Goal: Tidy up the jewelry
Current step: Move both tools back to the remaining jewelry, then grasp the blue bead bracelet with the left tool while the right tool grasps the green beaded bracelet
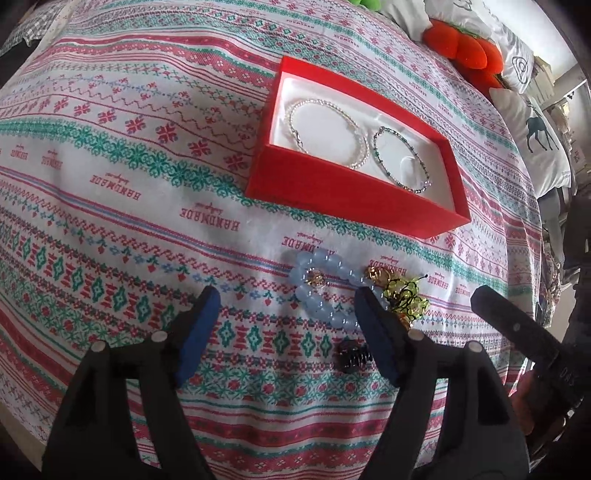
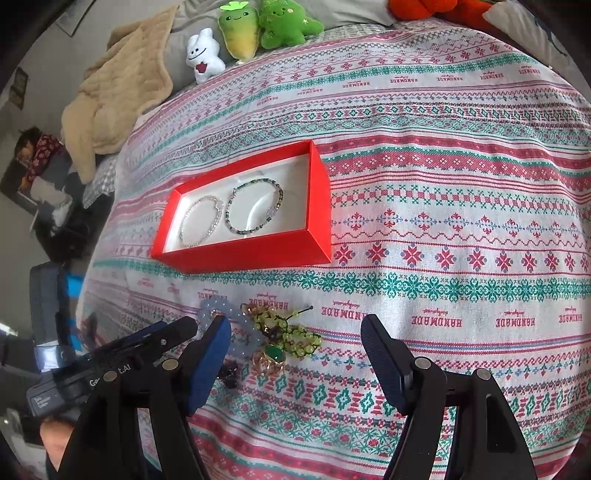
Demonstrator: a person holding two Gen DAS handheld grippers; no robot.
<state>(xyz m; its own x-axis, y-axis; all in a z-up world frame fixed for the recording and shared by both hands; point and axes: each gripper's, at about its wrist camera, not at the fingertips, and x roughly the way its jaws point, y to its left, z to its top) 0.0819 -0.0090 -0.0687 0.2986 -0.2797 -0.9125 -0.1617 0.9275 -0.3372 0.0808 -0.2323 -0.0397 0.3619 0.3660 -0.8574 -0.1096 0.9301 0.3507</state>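
A red box (image 1: 347, 199) (image 2: 258, 251) with a white lining lies on the patterned bedspread. Inside it rest a clear beaded bracelet (image 1: 328, 129) (image 2: 201, 219) and a dark green beaded bracelet (image 1: 402, 158) (image 2: 255, 205). In front of the box lies a loose heap: a pale blue bead bracelet (image 1: 321, 291) (image 2: 214, 312), a yellow-green bead piece (image 1: 406, 295) (image 2: 295, 332), gold rings with a green stone (image 2: 271, 358) and a small dark hair claw (image 1: 351, 356) (image 2: 229, 373). My left gripper (image 1: 288, 299) hovers open just before the blue bracelet, holding nothing. My right gripper (image 2: 295, 330) is open above the heap, empty.
Plush toys (image 2: 255, 26) and a beige blanket (image 2: 118, 85) lie at the bed's far end. Orange plush (image 1: 461, 44) and pillows (image 1: 535, 122) sit to the right in the left wrist view. The bed edge drops off at left in the right wrist view.
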